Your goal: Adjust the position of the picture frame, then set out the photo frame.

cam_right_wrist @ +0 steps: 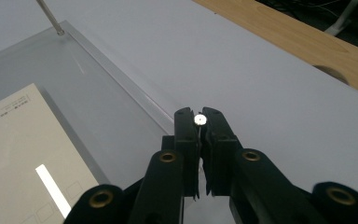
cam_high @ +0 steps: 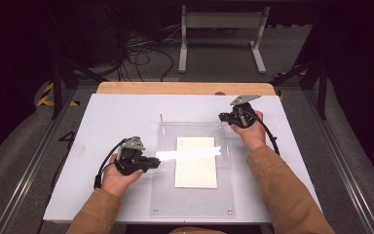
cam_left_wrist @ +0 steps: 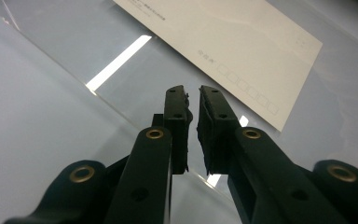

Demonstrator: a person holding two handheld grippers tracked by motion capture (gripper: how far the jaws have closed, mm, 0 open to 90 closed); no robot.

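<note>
Grey metal stand (cam_high: 222, 34), floor cables (cam_high: 141, 51)

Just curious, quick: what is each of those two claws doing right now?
Left gripper: shut, holding nothing.
Right gripper: shut on a metal pin.

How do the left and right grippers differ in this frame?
The left gripper lies at the near left edge of the acrylic sheet, pointing toward the envelope, jaws empty. The right gripper sits at the sheet's far right corner, jaws closed on an upright metal pin. Both are nearly closed.
</note>
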